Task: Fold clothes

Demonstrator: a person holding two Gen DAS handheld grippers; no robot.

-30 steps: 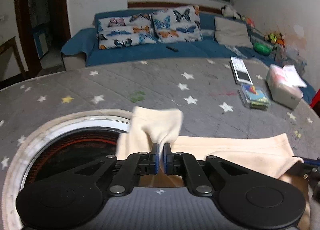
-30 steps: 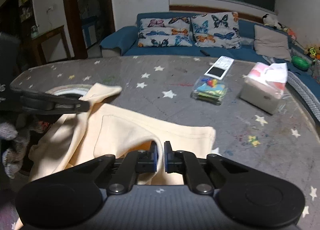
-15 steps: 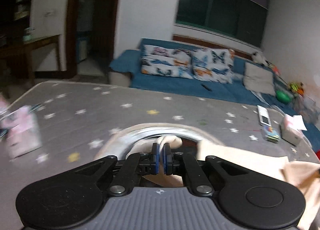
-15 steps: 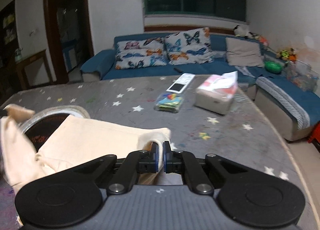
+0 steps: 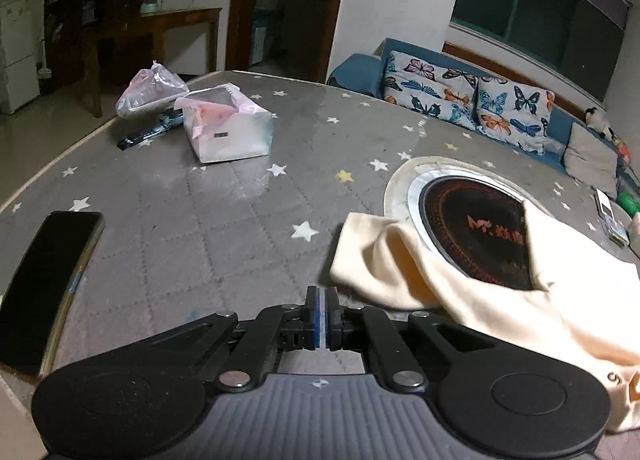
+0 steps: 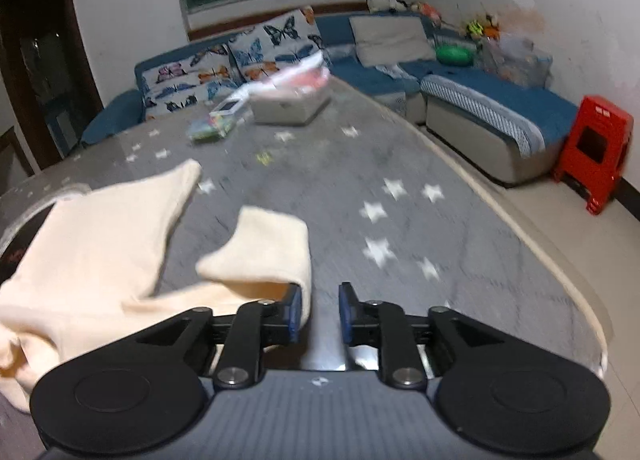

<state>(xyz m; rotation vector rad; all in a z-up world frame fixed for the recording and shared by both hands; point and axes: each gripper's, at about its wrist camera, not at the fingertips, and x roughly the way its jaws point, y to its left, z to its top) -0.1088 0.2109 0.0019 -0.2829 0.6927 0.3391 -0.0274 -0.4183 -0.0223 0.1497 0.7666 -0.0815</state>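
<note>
A: Since a moment ago both hands have swung apart. The left gripper (image 5: pixel 322 316), which had cream cloth pinched between its jaws, now points at bare grey star-print table (image 5: pixel 208 220) with its jaws clenched on nothing; the garment (image 5: pixel 500 300) lies just to its right.

B: And the right gripper (image 6: pixel 318 310)?

A: Its jaws are opening. The cream cloth sags against the inner face of the left-hand pad, not pressed; nothing sits in the gap.

B: Where does the garment lie now?

A: Spread on the table, partly draped over the round dark inset plate (image 5: pixel 476 232), with one sleeve-like end flopped toward the left gripper and another end by the right.

B: How will it handle?

A: I'd judge it light, soft and limp: it creases and droops where let go, so it won't hold a shape and should slide easily on the smooth cover. Best taken at a hem or cuff edge, pinched through a doubled layer, both ends at once.

B: Anything nearby to avoid?

A: A dark phone (image 5: pixel 44 288) lies at the left, well apart.
</note>
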